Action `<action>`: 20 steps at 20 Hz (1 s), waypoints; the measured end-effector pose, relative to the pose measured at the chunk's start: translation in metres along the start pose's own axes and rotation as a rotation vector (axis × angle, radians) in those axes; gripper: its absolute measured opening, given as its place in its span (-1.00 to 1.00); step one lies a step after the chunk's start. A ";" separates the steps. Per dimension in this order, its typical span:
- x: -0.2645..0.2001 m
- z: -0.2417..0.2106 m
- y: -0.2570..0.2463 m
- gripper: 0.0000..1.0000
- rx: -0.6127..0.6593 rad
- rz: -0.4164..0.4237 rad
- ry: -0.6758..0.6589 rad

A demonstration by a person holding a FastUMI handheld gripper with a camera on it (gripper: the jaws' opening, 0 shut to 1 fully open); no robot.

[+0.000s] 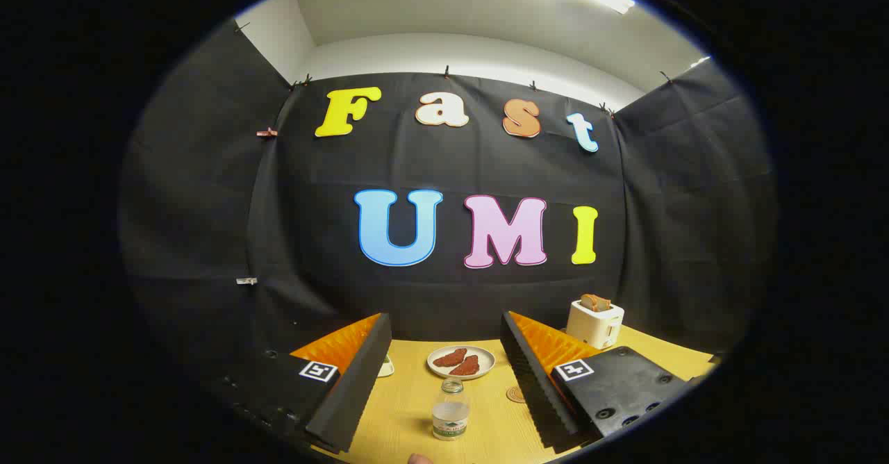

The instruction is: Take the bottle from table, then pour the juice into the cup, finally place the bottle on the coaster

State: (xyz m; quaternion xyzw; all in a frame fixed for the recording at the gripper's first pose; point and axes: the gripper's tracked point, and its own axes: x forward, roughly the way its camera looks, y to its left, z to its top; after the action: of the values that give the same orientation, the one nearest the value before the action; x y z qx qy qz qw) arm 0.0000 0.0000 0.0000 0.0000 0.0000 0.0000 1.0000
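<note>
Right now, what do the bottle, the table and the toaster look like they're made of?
Bottle: clear plastic, likely; see-through, standing between the open fingers.
Table: pale wood or wood-look laminate, showing faint grain, matte.
Toaster: smooth white shell, probably plastic, with a slice poking from its slot.

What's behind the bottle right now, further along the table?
Beyond the bottle, which stands between the open gripper fingers, a plate holds two reddish-brown pieces. A coaster lies beside the right finger, which partly covers it. The left finger hides most of a small white object.
</note>
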 end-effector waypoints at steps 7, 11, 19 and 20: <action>0.000 0.000 0.000 0.94 0.007 0.001 0.003; -0.001 0.001 -0.001 0.94 0.004 0.000 0.008; -0.001 0.000 -0.001 0.94 -0.004 0.003 0.014; -0.003 -0.001 0.000 0.94 -0.003 0.003 0.014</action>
State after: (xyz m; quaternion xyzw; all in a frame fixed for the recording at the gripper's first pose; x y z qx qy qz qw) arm -0.0025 -0.0003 -0.0008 -0.0015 0.0069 0.0013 1.0000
